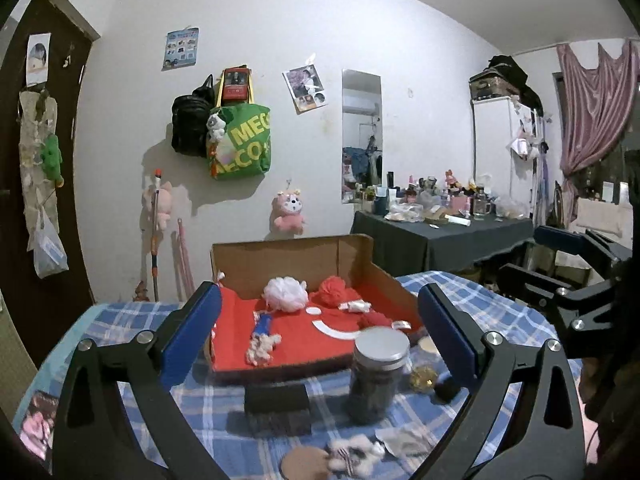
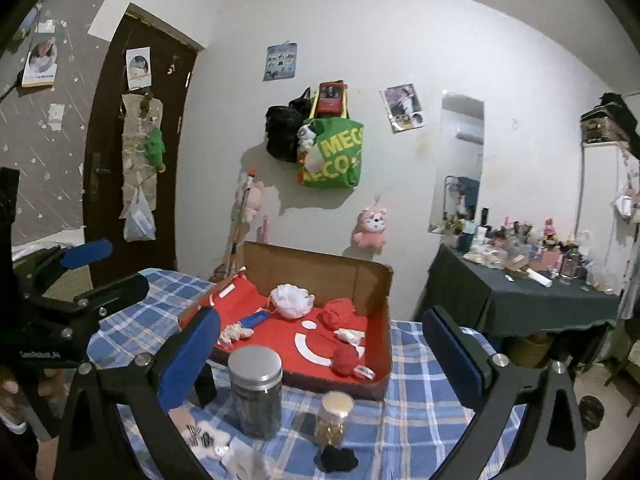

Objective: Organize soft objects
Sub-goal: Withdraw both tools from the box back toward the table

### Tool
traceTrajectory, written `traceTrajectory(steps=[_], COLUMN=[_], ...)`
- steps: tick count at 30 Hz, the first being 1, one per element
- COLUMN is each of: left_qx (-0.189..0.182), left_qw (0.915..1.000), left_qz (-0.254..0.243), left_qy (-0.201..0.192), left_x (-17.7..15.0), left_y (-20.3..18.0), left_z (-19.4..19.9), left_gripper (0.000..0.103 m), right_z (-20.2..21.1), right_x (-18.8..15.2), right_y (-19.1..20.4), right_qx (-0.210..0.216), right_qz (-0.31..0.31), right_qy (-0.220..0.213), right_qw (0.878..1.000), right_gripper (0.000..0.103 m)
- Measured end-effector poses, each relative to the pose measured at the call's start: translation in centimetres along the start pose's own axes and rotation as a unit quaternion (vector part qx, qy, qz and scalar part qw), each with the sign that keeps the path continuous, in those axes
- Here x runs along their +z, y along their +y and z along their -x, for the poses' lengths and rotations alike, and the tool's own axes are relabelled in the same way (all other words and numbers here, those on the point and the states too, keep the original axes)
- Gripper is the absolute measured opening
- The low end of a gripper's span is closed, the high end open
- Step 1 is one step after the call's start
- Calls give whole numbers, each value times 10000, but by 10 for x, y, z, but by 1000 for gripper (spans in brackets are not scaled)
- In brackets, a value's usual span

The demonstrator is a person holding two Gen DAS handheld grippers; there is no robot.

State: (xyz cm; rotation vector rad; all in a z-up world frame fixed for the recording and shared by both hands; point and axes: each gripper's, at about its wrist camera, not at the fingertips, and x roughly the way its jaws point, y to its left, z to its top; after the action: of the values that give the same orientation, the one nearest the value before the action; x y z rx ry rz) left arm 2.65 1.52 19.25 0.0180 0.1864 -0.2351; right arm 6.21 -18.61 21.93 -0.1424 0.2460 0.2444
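While both hand-held grippers (image 1: 320, 336) (image 2: 320, 352) gape wide, empty, 2 jars (image 2: 256, 390) (image 2: 333, 418) block cardboard box (image 2: 316, 268).

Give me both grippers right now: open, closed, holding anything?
Left gripper: jaws wide open, holding nothing.
Right gripper: jaws wide open, holding nothing.

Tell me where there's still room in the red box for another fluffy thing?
The red box has a bare patch at its near edge, between the white yarn bundle and the white curved stripe. Its back right holds the white pouf and red pouf; the near right corner, the red ball. In front, jars crowd the checked cloth.
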Motion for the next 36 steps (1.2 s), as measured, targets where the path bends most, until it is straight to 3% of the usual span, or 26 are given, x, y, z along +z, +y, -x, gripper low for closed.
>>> traceTrajectory(steps=[13,36], left_qx=[35,59], left_qw=[9988,9810], left_qz=[267,570], left_qy=[407,1852], left_x=[-62,-141], left_y=[-5,0], left_z=[7,-35], left_gripper=[100,100], right_z=[24,-22], right_x=[-76,-163], right_y=[10,18], right_qx=[-380,-377], right_qz=[-345,-585], right_qy=[-84,1230], right_qw=[9986,9900], right_gripper=[103,103])
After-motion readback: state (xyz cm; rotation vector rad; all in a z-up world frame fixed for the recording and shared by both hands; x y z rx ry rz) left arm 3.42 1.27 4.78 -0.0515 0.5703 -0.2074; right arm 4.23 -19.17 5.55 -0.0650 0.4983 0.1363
